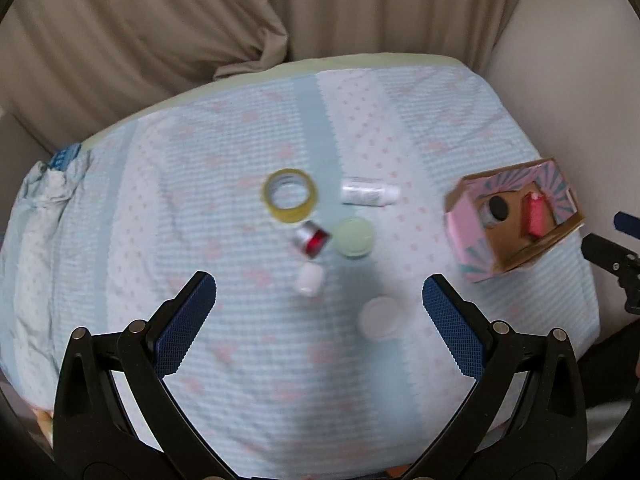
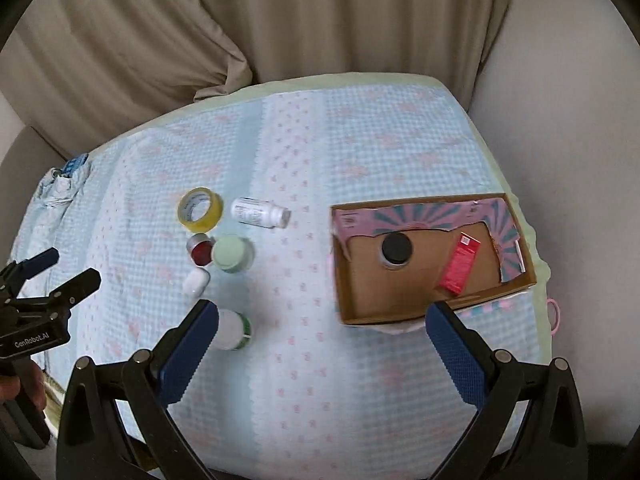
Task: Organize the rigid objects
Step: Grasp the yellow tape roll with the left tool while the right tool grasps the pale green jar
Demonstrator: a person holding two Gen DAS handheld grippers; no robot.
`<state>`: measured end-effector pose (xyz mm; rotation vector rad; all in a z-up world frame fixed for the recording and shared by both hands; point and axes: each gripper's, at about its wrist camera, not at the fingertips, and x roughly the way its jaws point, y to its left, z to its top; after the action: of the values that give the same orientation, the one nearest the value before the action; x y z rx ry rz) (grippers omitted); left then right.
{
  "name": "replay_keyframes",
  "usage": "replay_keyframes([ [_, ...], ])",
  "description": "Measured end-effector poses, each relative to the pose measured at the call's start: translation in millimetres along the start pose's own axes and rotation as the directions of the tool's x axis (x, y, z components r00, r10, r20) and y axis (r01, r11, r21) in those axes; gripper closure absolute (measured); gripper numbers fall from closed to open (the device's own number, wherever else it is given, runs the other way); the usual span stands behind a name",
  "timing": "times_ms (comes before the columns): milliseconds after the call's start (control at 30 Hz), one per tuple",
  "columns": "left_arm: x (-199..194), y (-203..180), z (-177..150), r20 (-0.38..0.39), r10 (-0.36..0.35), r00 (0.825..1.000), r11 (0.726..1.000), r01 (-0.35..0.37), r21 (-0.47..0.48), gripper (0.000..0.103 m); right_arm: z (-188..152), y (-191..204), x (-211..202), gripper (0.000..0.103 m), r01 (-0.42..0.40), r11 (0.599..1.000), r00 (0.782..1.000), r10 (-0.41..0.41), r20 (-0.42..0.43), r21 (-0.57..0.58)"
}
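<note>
A cardboard box point(image 2: 424, 304) point(image 1: 516, 256) sits on the right of the cloth; inside lie a black-lidded jar point(image 2: 396, 249) and a red carton point(image 2: 460, 264). Left of it are a yellow tape roll point(image 2: 200, 210) point(image 1: 290, 196), a white bottle lying on its side point(image 2: 260, 212) point(image 1: 370, 192), a small red-and-silver jar point(image 2: 200, 250) point(image 1: 314, 239), a pale green jar point(image 2: 233, 254) point(image 1: 354, 238), a small white cap point(image 2: 196, 282) point(image 1: 308, 278) and a white jar with a green label point(image 2: 232, 328) point(image 1: 380, 316). My left gripper point(image 1: 319, 300) and right gripper point(image 2: 320, 324) are both open and empty above the cloth.
A light blue patterned cloth point(image 2: 320, 160) covers the rounded surface. Beige curtains point(image 2: 280, 20) hang behind it. The left gripper also shows at the left edge of the right wrist view point(image 2: 56, 276), and the right gripper's fingers point(image 1: 612, 252) show at the right edge of the left wrist view.
</note>
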<state>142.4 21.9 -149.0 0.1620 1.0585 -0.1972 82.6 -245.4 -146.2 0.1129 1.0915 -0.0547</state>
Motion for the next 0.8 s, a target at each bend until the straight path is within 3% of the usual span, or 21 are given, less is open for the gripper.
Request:
replay_keyframes([
  [367,30,103,7,-0.004,-0.039,0.999,0.999,0.039,0.031,0.000,-1,106,12,0.000,0.062,0.998,0.998,-0.062,-0.007,0.026],
  [567,77,127,23,-0.045,-0.053,0.998,0.997,0.055,0.050,0.000,-1,134,38,0.000,0.066,0.998,0.997,-0.065,-0.039,0.020],
  [800,149,124,47,-0.122,-0.080,0.989,0.993,0.090,0.080,0.000,10,149,92,0.000,0.044,0.999,0.994,-0.046,-0.094,-0.028],
])
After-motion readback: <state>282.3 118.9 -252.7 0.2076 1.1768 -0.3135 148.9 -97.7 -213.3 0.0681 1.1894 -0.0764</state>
